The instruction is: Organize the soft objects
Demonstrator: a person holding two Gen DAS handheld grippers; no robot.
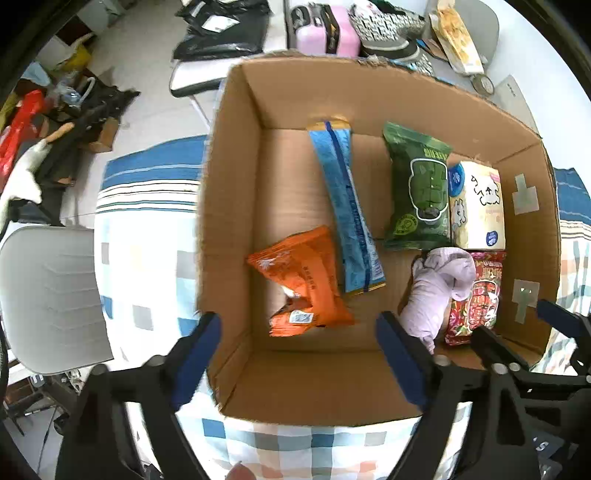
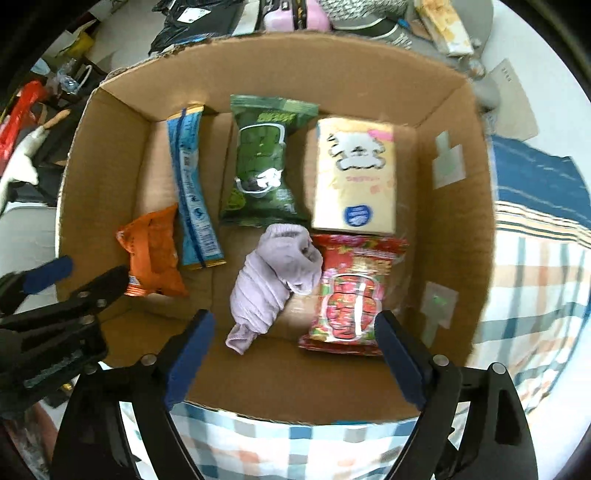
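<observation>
An open cardboard box [image 1: 236, 229] sits on a bed covered with a checked and striped sheet [image 1: 147, 266], and both grippers hang above its near edge with nothing between their fingers. The left gripper [image 1: 299, 354] has its jaws spread wide apart over the box's near left part; the right gripper [image 2: 295, 354] likewise has its jaws wide apart and empty. On the box floor, a long blue packet [image 2: 192, 188] lies with its long axis running from the far wall toward the near side, slightly slanted. An orange packet [image 2: 153, 254] lies crumpled just beside its near end, on the left. A green packet [image 2: 264, 162] lies lengthwise in the same near-far direction, and a cream tissue pack [image 2: 356, 177] lies just beside it on the right. In front of these, a twisted lilac cloth [image 2: 273, 280] lies diagonally, its narrow end pointing to the near side, touching a red packet [image 2: 352, 291] to its right. Beyond the box are a pink case [image 1: 328, 29], a black bag [image 1: 221, 33] and clutter on a pale floor; a grey chair [image 1: 51, 295] is at the left.
</observation>
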